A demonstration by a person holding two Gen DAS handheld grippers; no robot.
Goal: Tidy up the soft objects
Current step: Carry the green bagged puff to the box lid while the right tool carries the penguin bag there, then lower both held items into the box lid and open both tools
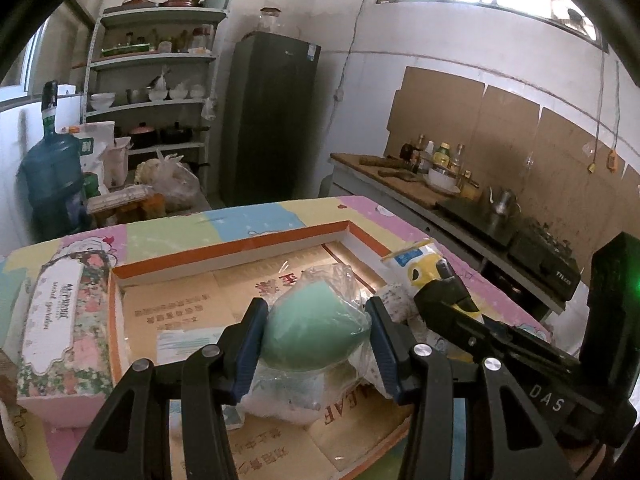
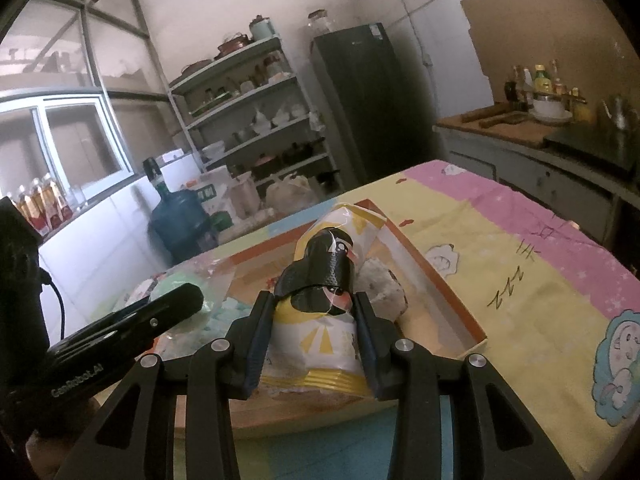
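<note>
My left gripper (image 1: 316, 320) is shut on a green sponge in clear plastic wrap (image 1: 312, 328), held over the shallow cardboard tray (image 1: 232, 250) with an orange rim. My right gripper (image 2: 316, 320) is shut on a yellow and white soft packet with a black penguin print (image 2: 320, 312), held over the tray's right side (image 2: 440, 280). The packet and right gripper also show in the left wrist view (image 1: 424, 272). White wrapped soft items (image 1: 280, 400) lie in the tray below the sponge. The sponge shows faintly in the right wrist view (image 2: 172, 284).
A floral tissue box (image 1: 64, 332) stands left of the tray on the pastel cartoon tablecloth (image 2: 520, 264). Behind are a shelf rack (image 1: 152, 92), a dark fridge (image 1: 268, 120), a blue water jug (image 1: 52, 176) and a counter with bottles and a stove (image 1: 460, 184).
</note>
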